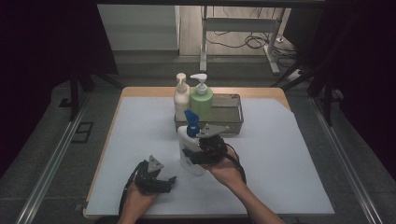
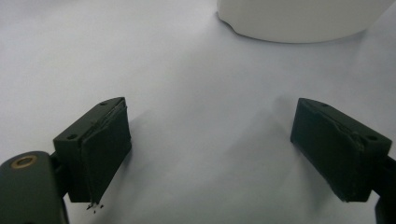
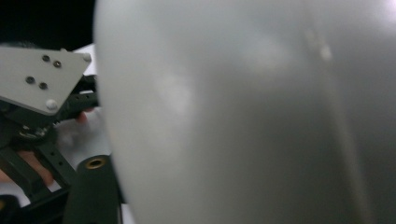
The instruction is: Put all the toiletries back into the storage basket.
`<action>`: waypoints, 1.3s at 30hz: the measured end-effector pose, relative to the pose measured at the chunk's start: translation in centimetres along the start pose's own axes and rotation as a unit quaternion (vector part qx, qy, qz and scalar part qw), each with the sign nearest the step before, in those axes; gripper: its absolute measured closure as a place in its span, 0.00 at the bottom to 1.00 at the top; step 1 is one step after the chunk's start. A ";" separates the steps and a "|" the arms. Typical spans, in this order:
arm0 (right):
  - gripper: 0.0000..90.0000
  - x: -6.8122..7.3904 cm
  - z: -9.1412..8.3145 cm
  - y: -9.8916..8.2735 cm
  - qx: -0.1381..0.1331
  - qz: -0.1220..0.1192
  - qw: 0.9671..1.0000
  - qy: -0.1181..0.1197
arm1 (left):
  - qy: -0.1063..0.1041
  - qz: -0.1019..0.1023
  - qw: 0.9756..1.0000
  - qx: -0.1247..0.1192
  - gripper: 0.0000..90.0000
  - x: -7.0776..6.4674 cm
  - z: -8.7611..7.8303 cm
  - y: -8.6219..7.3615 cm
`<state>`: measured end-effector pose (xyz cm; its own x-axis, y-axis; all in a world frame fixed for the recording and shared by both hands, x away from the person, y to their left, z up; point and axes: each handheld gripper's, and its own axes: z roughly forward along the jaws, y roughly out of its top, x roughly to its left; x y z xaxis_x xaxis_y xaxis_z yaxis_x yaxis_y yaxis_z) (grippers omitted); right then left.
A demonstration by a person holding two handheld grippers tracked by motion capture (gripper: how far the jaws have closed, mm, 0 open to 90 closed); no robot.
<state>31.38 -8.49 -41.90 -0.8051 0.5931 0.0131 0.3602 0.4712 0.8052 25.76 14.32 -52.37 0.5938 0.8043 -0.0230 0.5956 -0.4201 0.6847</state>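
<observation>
A white pump bottle (image 1: pixel 187 140) with a blue pump head stands on the white mat in front of the tray. My right gripper (image 1: pixel 190 154) comes at it from the right, its jaws closed against the body at mid height. The right gripper view has the bottle's pale wall (image 3: pixel 257 112) pressed close, hiding the pads. My left gripper (image 1: pixel 167 183) rests low on the mat at the near left, open, with nothing between its fingers (image 2: pixel 100 149). The bottle's base (image 2: pixel 299 18) stands just beyond it.
A grey metal tray (image 1: pixel 232 122) sits at the back of the mat, holding a white pump bottle (image 1: pixel 181 95) and a green one (image 1: pixel 201 100) at its left end. The left gripper's grey plate (image 3: pixel 42 84) lies beside the held bottle.
</observation>
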 end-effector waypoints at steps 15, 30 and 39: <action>0.44 -0.6 -0.9 0.1 0.015 0.004 1.000 0.001 | 0.000 0.000 1.000 0.000 0.13 0.0 0.0 0.0; 0.44 -3.1 -4.1 0.3 0.010 0.021 1.000 -0.018 | 0.000 0.001 1.000 0.000 0.13 0.0 0.0 0.0; 0.44 -4.6 -6.0 0.4 0.005 0.032 0.999 -0.035 | 0.000 0.001 1.000 0.000 0.13 0.0 0.0 0.0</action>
<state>32.35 -14.94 -38.08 -0.7458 0.6658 0.0229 0.4149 0.4372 0.7979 25.77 14.32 -52.37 0.5948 0.8036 -0.0214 0.5944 -0.4217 0.6848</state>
